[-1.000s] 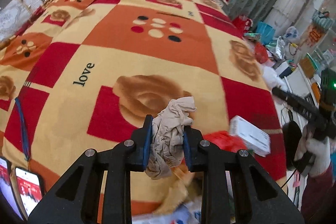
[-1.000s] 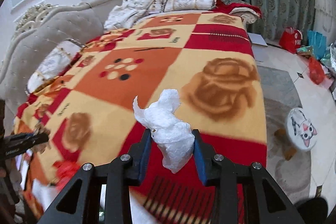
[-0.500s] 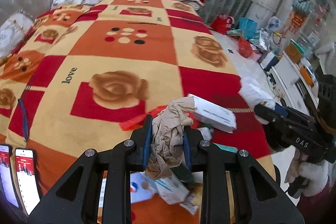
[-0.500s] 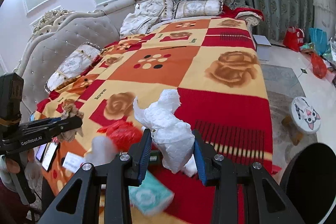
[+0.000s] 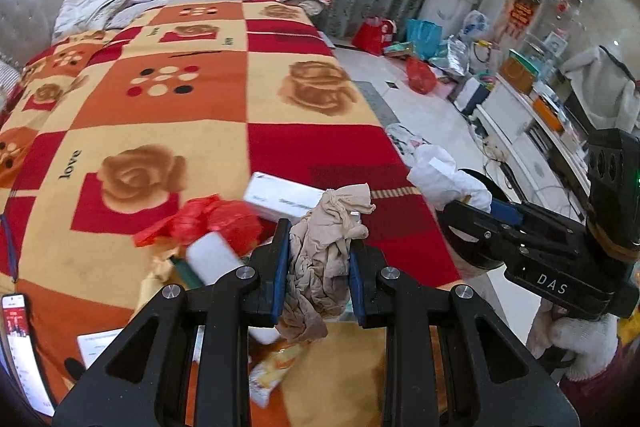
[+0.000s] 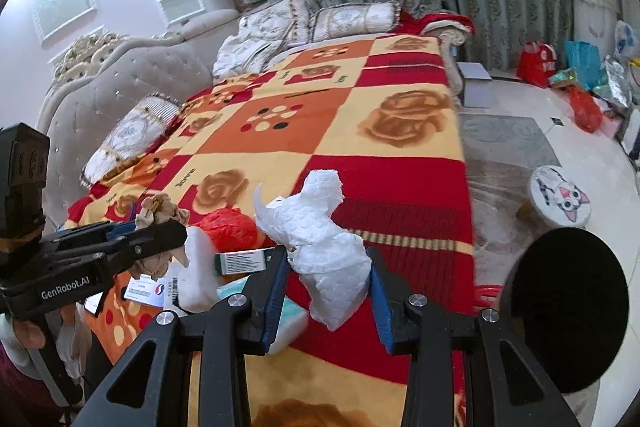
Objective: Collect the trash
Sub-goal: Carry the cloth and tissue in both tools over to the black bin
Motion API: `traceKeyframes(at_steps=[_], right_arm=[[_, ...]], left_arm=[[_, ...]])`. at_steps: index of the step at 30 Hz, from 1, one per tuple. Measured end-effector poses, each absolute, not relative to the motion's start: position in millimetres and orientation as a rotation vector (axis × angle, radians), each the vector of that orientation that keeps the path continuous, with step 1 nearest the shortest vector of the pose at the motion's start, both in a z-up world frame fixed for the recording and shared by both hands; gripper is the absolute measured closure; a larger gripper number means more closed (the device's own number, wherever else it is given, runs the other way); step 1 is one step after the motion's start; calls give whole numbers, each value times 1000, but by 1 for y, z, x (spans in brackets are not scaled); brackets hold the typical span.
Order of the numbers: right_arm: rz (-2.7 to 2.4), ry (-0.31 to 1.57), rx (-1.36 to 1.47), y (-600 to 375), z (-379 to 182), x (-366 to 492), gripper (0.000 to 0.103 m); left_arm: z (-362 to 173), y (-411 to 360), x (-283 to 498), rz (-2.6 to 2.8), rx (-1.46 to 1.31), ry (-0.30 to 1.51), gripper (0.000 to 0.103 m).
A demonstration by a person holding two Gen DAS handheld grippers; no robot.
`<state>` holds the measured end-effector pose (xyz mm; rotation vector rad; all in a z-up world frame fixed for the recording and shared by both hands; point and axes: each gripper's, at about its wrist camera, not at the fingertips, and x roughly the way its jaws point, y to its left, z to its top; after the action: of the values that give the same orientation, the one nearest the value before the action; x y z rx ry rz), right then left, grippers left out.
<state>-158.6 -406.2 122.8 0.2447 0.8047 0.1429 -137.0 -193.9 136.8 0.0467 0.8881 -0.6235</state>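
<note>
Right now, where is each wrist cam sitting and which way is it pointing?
Left wrist: sits behind the left gripper, which pinches a beige stocking wad, looking up the bed toward the curtains; the right gripper and a gloved hand show at right.
Right wrist: sits behind the right gripper, which clamps a white tissue wad, facing the headboard; the left gripper shows at left.
Shared: the rose blanket, red plastic bag, pillows.

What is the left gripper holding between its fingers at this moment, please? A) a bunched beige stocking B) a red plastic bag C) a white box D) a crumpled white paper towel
A: in the left wrist view the left gripper is clamped on a bunched beige stocking, while the white paper towel sits in the right gripper.
</note>
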Motion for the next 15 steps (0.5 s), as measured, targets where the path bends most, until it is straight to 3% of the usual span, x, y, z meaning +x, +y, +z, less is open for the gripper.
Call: traceKeyframes(at_steps=[15], right_arm=[[-9, 786, 299, -477, 124, -196, 66]], left_arm=[[134, -268, -150, -709, 124, 884, 80]])
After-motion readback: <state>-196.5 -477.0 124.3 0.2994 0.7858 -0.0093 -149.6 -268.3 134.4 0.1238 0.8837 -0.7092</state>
